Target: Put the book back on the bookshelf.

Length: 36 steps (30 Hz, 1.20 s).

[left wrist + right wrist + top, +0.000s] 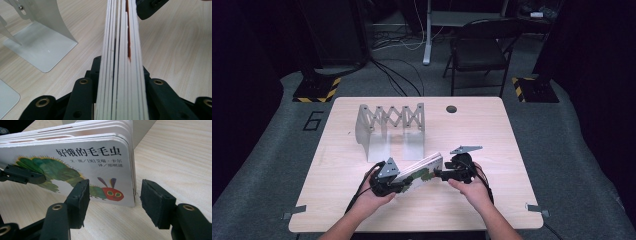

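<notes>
While left tongs (120,87) pinch the board book (422,171), right tongs (113,202) spread beside its spine, bookend rack (389,125) behind.

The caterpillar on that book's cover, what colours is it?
The caterpillar has a green body and a red head with yellow-green eyes, on the book's white cover. Right gripper view shows it best.

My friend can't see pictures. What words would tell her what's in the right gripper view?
A white board book with a green caterpillar and Chinese writing on its cover stands on edge on a pale wooden table. The right gripper has its black jaws open around the book's near corner, and the left gripper clamps its far end.
</notes>
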Each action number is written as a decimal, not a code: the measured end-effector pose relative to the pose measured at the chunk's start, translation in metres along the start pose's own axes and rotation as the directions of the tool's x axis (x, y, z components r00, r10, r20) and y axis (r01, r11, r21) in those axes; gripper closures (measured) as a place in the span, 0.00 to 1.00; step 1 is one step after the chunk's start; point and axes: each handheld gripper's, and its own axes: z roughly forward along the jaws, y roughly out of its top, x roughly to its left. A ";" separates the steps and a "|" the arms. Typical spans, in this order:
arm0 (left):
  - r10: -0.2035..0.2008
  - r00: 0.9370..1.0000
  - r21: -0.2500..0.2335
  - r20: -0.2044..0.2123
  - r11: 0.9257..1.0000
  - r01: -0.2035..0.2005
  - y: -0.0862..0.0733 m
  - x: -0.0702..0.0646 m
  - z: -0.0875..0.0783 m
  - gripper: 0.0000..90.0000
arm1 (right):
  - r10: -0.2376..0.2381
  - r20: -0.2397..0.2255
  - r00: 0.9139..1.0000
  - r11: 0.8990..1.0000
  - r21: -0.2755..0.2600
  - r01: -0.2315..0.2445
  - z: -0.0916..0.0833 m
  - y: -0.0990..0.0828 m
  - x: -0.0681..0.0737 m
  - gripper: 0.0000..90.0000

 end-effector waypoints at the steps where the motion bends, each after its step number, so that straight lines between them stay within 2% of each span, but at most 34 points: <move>1: 0.005 1.000 0.004 0.003 1.000 -0.005 0.000 0.000 0.000 0.78 | -0.005 0.000 1.000 1.000 -0.002 0.005 0.000 0.000 0.000 0.45; 5: 0.008 1.000 0.001 -0.004 1.000 -0.008 0.000 -0.002 0.000 0.82 | -0.008 0.000 1.000 1.000 -0.002 0.008 0.000 0.000 -0.001 0.45; 6: 0.008 1.000 0.002 -0.002 1.000 -0.008 0.000 -0.002 0.000 0.82 | 0.012 0.001 1.000 1.000 0.003 -0.012 -0.001 0.000 0.001 0.45; 7: 0.012 1.000 0.006 0.001 1.000 -0.012 0.001 -0.002 -0.001 0.82 | -0.007 0.000 1.000 1.000 -0.002 0.007 0.000 0.000 -0.001 0.45; 8: 0.015 1.000 0.009 0.001 1.000 -0.015 0.001 -0.002 -0.001 0.82 | 0.015 0.001 1.000 1.000 0.005 -0.015 -0.001 0.000 0.001 0.45; 10: 0.014 1.000 0.007 0.003 1.000 -0.014 0.001 -0.003 -0.001 0.83 | -0.001 0.002 1.000 1.000 0.001 0.001 0.000 0.000 0.000 0.45; 14: 0.021 1.000 0.010 0.011 1.000 -0.021 0.001 -0.006 -0.001 0.84 | 0.000 0.000 1.000 1.000 0.000 0.000 0.000 0.000 0.000 0.45; 19: 0.026 1.000 0.011 0.001 1.000 -0.026 0.002 -0.009 0.000 0.84 | 0.004 0.003 1.000 1.000 0.001 -0.004 -0.001 0.000 0.000 0.45; 26: 0.014 1.000 0.015 -0.002 1.000 -0.014 0.002 -0.009 -0.001 0.84 | 0.002 0.003 1.000 1.000 0.003 -0.002 -0.001 -0.001 -0.001 0.45; 28: 0.012 1.000 0.005 -0.018 1.000 -0.012 0.002 -0.010 0.000 0.84 | 0.002 0.004 1.000 1.000 0.003 -0.002 -0.001 -0.001 -0.001 0.45; 36: -0.002 1.000 0.012 -0.011 1.000 0.002 0.002 -0.011 -0.002 0.84 | -0.001 0.006 1.000 1.000 0.001 0.001 -0.001 -0.001 -0.002 0.45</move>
